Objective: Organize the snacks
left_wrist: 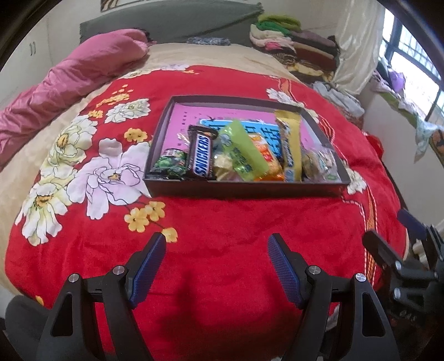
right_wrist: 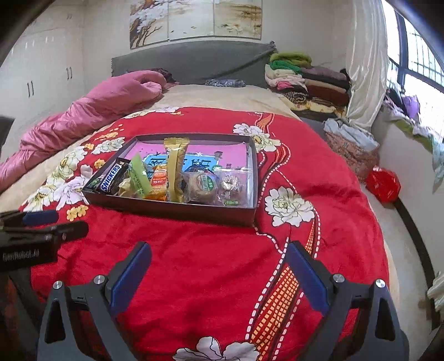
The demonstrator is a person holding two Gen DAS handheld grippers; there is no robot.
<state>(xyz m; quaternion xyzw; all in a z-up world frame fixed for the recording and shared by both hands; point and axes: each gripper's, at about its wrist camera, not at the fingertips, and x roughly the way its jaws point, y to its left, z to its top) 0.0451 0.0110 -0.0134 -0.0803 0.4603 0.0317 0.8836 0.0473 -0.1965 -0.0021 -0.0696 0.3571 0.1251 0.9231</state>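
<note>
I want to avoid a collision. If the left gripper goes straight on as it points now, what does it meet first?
Probably the red blanket: the left gripper points down at bare cloth short of the snack box. Depth is unclear.

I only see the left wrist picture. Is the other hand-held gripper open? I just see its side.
Observer: Yes, the right hand-held gripper is open and empty, over the blanket.
Child: What's in the box's right corner? It's blurry here.
Observer: A round cookie with a green label, beside a gold-foil sweet in clear wrap.
Child: And above the headboard?
Observer: A painting of a flowering tree.
</note>
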